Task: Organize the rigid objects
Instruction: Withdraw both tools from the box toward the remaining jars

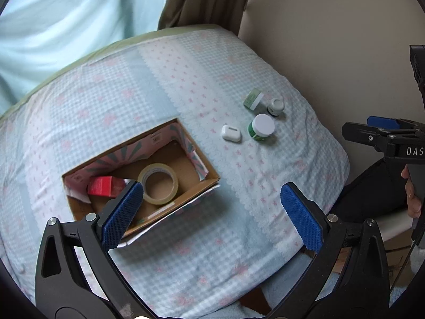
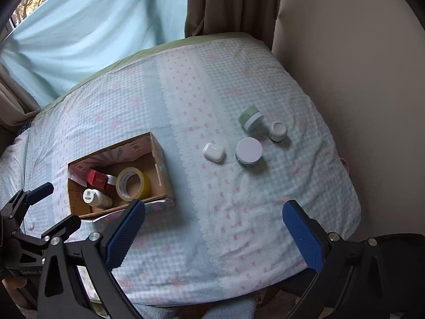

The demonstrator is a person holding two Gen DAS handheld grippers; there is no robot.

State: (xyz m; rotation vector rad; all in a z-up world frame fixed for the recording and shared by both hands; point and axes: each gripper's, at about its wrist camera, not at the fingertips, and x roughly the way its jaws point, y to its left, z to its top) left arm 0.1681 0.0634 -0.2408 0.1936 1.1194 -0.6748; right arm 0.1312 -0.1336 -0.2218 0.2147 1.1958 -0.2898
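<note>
Left wrist view: left hand-held gripper [image 1: 212, 212] spread wide, empty, above the bed [image 1: 305, 175]. Open brown cardboard box [image 1: 209, 176] holds a clear tape roll [image 1: 157, 183] and a red carton [image 1: 101, 185].

Right wrist view: right hand-held gripper [image 2: 213, 232] likewise agape, empty. Glossy white earbud case [image 2: 214, 152] lies beside a white-lidded green jar [image 2: 249, 151]. Case likely light, rigid, slippery; pinch its flat sides. Jar likely heavier; grip across the lid's diameter.

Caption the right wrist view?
Open right gripper above bedspread; box of tape, four items loose.
</note>
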